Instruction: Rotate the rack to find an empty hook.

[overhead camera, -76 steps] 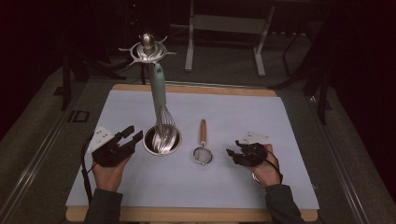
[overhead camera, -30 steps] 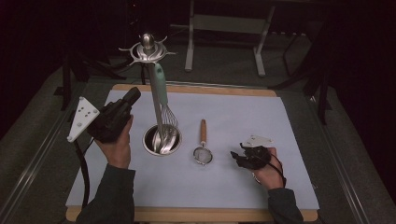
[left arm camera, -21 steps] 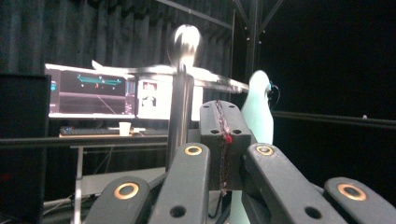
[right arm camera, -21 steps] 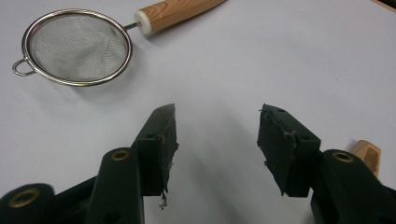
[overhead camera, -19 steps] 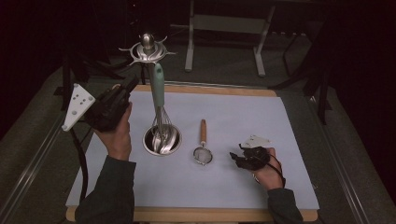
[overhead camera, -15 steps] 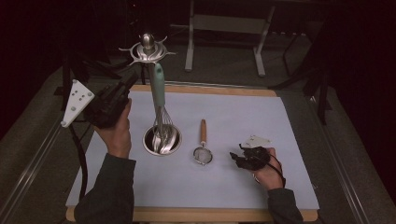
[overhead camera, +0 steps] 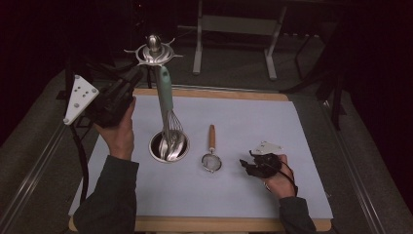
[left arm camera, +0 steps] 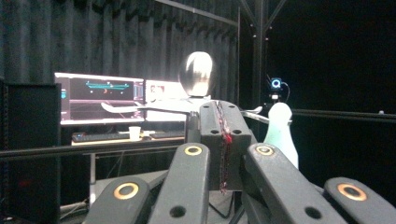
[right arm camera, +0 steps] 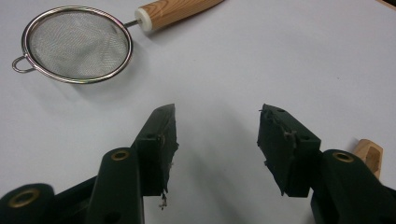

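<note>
Landmark for all positions: the steel cup (overhead camera: 169,146) standing left of centre on the white sheet (overhead camera: 253,126) that covers the tabletop (overhead camera: 204,225).

Left gripper (overhead camera: 130,80): held raised in the person's left hand (overhead camera: 119,132), up and to the left of the cup, tips aimed at the upper part of the mint-green handle. In the left gripper view the jaws are pressed together, pads meeting along one seam, with nothing between them (left arm camera: 223,140). Just beyond the tips are the rounded green handle end (left arm camera: 281,133) and the shiny metal knob (left arm camera: 197,74) of the hanger stand (overhead camera: 155,51) behind the cup.

Whisk (overhead camera: 168,109): wire end sits in the cup, handle leaning up and back toward the stand's top ring. Not touched by either gripper.

Small mesh strainer (overhead camera: 212,160): flat on the sheet just right of the cup, wooden handle pointing away from the person.

Right gripper (overhead camera: 249,165): low at the sheet, farther right of the cup, beyond the strainer, in the right hand (overhead camera: 275,178). The right gripper view shows its jaws spread wide (right arm camera: 217,135), bare sheet between them, gripping nothing; strainer (right arm camera: 77,44) ahead and apart from the tips.
</note>
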Tool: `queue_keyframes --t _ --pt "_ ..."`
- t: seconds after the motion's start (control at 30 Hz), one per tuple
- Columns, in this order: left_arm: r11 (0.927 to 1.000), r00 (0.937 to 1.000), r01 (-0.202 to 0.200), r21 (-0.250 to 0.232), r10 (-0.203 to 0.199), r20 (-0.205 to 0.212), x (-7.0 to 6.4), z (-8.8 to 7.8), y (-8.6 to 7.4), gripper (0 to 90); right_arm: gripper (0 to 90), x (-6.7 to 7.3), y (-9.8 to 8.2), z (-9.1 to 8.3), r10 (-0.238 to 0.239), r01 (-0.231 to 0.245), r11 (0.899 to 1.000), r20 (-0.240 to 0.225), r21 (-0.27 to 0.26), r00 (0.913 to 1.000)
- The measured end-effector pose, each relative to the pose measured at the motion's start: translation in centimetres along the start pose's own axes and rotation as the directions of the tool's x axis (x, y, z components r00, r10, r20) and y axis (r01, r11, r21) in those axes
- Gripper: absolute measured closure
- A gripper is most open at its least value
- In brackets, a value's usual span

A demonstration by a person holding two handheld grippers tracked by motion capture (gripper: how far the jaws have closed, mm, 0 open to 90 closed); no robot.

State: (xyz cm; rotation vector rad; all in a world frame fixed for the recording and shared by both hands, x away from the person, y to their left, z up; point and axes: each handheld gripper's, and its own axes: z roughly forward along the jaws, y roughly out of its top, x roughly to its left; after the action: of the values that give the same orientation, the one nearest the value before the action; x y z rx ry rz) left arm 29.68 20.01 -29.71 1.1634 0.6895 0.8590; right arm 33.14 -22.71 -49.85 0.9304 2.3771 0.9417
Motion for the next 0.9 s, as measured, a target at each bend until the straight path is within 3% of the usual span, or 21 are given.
queue_keyframes --t 0.53,0.9 --pt "0.9993 0.9974 0.027 0.026 -0.025 -0.067 2.1 0.9 0.3 90.0 46.1 0.0 -0.1 0.1 -0.002 0.002 1.0 -0.002 0.006 1.0" --pt "0.9972 0.9952 0.049 0.057 -0.044 -0.088 3.6 2.1 0.6 90.0 46.1 -0.2 -0.1 0.0 0.005 -0.005 1.0 -0.002 -0.001 1.0"
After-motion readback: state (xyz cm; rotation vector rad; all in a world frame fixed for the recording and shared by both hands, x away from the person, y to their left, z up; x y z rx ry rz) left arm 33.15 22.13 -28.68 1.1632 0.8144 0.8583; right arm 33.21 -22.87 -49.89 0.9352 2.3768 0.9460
